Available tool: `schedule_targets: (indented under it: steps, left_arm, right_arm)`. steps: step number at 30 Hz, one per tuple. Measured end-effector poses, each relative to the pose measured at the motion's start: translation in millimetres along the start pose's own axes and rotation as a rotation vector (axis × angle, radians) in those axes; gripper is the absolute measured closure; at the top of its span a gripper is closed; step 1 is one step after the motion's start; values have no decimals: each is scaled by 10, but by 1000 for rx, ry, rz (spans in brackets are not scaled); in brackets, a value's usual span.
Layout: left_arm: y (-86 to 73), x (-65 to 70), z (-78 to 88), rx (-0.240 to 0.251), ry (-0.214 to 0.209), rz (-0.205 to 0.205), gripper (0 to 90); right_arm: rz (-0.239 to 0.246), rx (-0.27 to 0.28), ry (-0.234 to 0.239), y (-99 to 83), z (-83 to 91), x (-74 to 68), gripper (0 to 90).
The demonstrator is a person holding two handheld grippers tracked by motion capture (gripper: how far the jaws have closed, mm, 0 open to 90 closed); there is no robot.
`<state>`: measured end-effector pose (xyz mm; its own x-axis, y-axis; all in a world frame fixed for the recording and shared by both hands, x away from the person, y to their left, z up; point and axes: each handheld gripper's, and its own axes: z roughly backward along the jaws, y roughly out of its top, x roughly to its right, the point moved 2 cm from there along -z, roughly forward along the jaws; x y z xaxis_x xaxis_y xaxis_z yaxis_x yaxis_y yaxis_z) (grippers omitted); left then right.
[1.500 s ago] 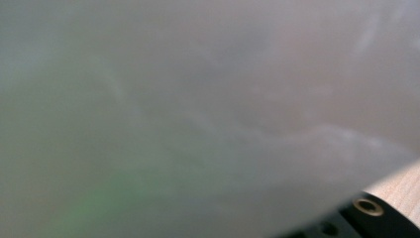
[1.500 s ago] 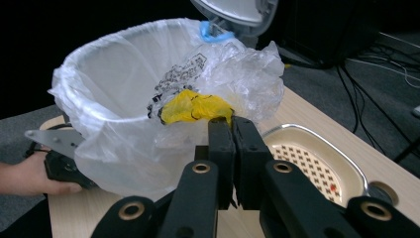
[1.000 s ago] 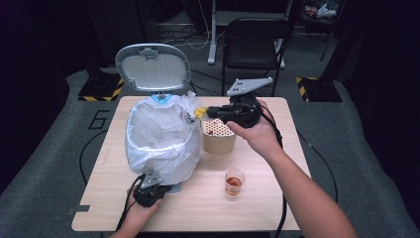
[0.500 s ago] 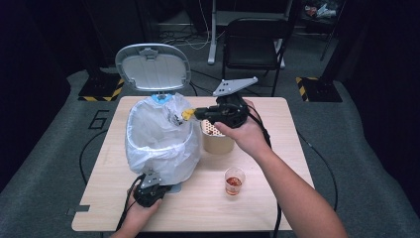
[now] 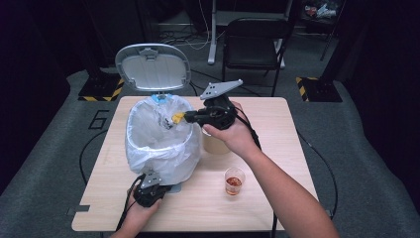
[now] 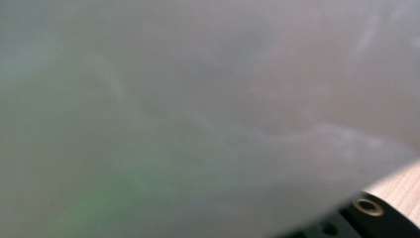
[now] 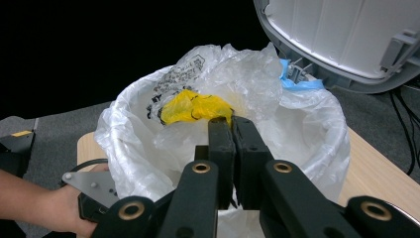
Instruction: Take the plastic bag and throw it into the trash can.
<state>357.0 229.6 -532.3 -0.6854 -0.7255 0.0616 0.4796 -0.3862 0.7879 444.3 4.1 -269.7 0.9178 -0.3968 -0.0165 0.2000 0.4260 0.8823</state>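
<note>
Wooden table, lined bin [image 5: 158, 144] with lid up.
My right gripper [image 5: 184, 117], clamped on crumpled yellow wrapper [image 5: 176, 118], has moved over the bin's glossy bag; left gripper [image 5: 161, 186] shut against the bag.

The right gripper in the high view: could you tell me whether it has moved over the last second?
Yes. The right gripper has moved left, from above the tan cup to over the open bin.

A crumpled yellow wrapper [image 7: 195, 107] is hanging pinched at its edge, sitting just above the open mouth of the bin [image 5: 159, 141]. The bin is standing upright on the table's left half, lined with a clear plastic bag [image 7: 317, 124] that is spilling over its rim, its grey lid [image 5: 153, 67] standing raised behind.
</note>
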Motion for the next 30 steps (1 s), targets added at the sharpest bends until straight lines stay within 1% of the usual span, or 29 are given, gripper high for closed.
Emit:
schedule_targets:
  steps: [1, 2, 6, 7, 8, 9, 11, 12, 13, 14, 15, 16, 18, 20, 23, 24, 28, 30]
  left_arm:
    - [5, -17, 2, -1, 2, -25, 900]
    - [0, 0, 0, 0, 0, 0, 900]
    - [0, 0, 0, 0, 0, 0, 900]
    - [5, -17, 2, 0, 2, -25, 900]
    - [5, -15, 2, -1, 2, -23, 900]
    - [0, 1, 0, 0, 1, 1, 900]
    - [0, 0, 0, 0, 0, 0, 900]
    - [2, -6, 1, 0, 1, -9, 900]
    - [0, 1, 0, 0, 1, 1, 900]
    - [0, 0, 0, 0, 0, 0, 900]
    - [5, -17, 2, -1, 2, -25, 900]
    - [0, 1, 0, 0, 0, 2, 900]
    - [0, 0, 0, 0, 0, 1, 900]
    - [-1, 0, 0, 1, -1, 0, 900]
    - [-1, 0, 0, 1, -1, 1, 900]
    - [0, 0, 0, 0, -1, 1, 900]
    - [-1, -1, 0, 1, -1, 0, 900]
    - [-1, -2, -1, 2, -2, 1, 900]
  right_arm:
    - [-4, -2, 1, 0, -15, -5, 878]
    - [-6, -7, 3, -2, -44, -7, 877]
    - [-9, -6, 9, -6, -82, -9, 877]
    - [-10, -7, 11, -10, -102, -12, 877]
    - [-11, -10, 13, -14, -116, -17, 877]
    - [-7, -12, 14, -18, -130, -18, 877]
    - [-9, -18, 17, -27, -156, -23, 875]
    - [-11, -19, 17, -31, -168, -24, 875]
    - [-11, -20, 17, -34, -180, -22, 875]
    - [-11, -22, 17, -37, -191, -20, 874]
    - [-14, -23, 17, -40, -203, -18, 873]
    - [-11, -27, 17, -43, -215, -13, 871]
    - [-18, -29, 22, -50, -237, -14, 861]
    - [-10, -29, 20, -51, -255, -16, 818]
    - [-24, -9, 26, -37, -260, -32, 681]
    - [-25, 0, 22, -29, -253, -36, 652]
    - [-32, 28, 1, -10, -193, -51, 575]
    - [-25, 32, -6, -19, -137, -45, 553]
